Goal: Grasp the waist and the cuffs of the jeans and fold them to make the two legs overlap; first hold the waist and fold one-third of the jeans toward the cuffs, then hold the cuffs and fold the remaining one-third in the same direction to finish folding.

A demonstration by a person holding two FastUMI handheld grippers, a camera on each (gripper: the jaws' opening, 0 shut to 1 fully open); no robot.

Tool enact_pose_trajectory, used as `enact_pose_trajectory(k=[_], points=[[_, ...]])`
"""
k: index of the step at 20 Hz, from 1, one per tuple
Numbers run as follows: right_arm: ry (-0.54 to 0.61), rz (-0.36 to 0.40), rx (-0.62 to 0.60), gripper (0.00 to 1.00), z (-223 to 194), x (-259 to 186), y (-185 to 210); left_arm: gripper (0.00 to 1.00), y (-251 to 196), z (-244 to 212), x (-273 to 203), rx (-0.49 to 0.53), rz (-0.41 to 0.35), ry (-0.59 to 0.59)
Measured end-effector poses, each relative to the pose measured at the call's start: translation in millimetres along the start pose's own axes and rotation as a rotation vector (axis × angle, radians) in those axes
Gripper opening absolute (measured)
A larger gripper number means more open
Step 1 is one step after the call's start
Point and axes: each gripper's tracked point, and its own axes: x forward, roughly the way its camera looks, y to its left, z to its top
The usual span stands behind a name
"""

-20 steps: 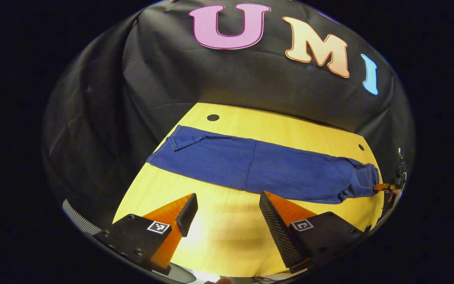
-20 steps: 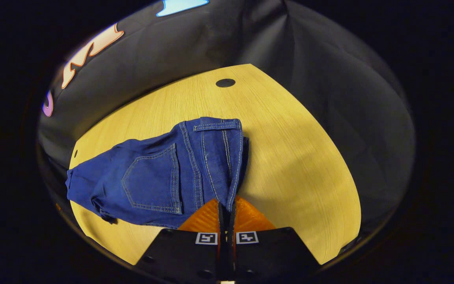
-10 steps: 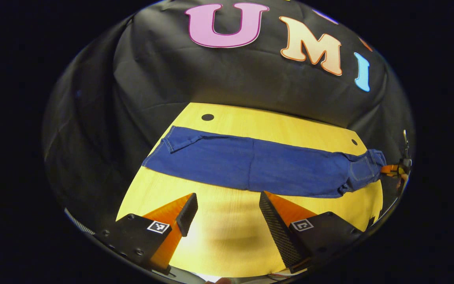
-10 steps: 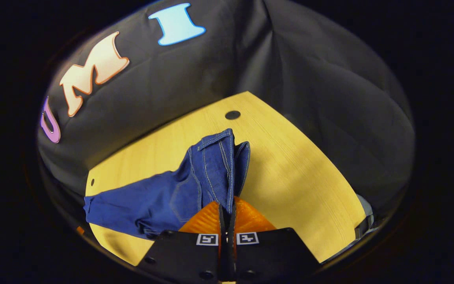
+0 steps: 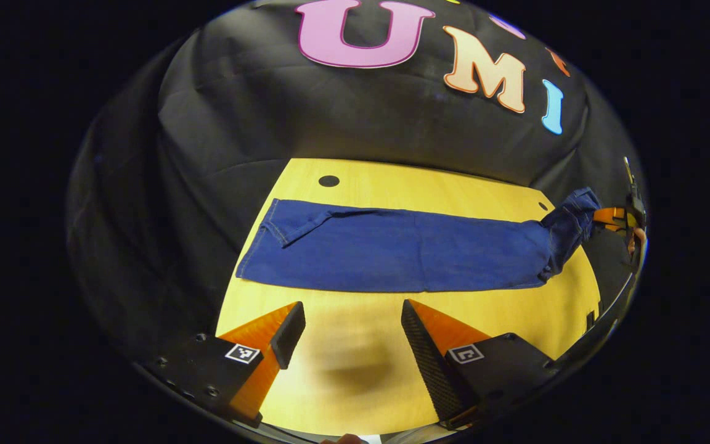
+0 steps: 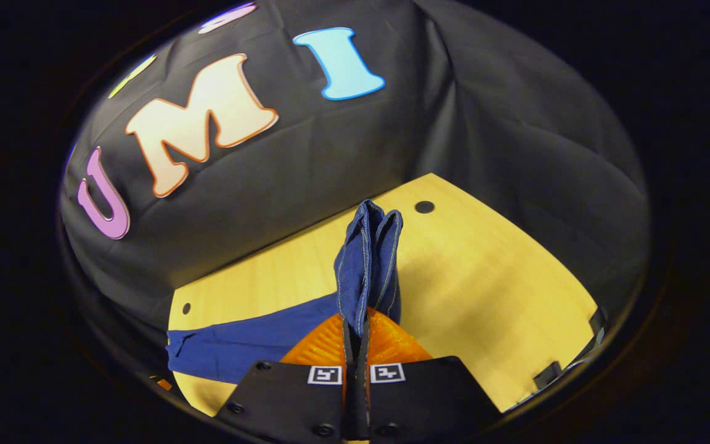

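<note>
Right gripper (image 6: 355, 336): jaws together, clamped on the waist (image 6: 368, 259) of the jeans (image 6: 250, 342). Both fingers pinch the denim edge. In the right gripper view the waist stands up off the table (image 6: 490, 296) in a bunched vertical fold, stitching visible along the edges, the rest of the fabric trailing down and left onto the wood.

Same gripper seen from the left gripper view, far right edge (image 5: 607, 216): it holds the waist end (image 5: 571, 216) raised above the table, a hand (image 5: 637, 237) behind it, partly cut off by the edge.

Left gripper (image 5: 346, 330): jaws apart, gripping nothing, hovering over bare table (image 5: 355, 364) on the near side of the jeans. Fingers are clear of the denim, with a strip of wood between fingertips and the near fabric edge.

Jeans (image 5: 404, 250): the two legs lie flat across the table left to right, cuffs (image 5: 269, 237) at the left, waist end lifted at the right. Far cuff corner is turned over near the left end. Fabric near the lift point is wrinkled and pulled upward; the rest is smooth.

Table: light wood, with a dark round hole (image 5: 328, 180) on the far left beyond the cuffs, and another (image 6: 424, 207) past the waist in the right gripper view. The booth's black cloth wall (image 5: 355, 123) rises behind it.
</note>
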Motion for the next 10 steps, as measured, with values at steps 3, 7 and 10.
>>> enact_pose_trajectory(k=[3,7,10], points=[[-0.003,0.057,-0.022,0.02,6,-3,6,0.95,27,-4,3,0.0,-0.003,0.006],[0.034,0.164,-0.029,0.02,-1,4,11,0.95,53,-7,8,-0.026,-0.009,0.003],[0.098,0.244,-0.037,0.02,-10,6,11,0.95,63,-14,14,-0.043,-0.022,0.013]])
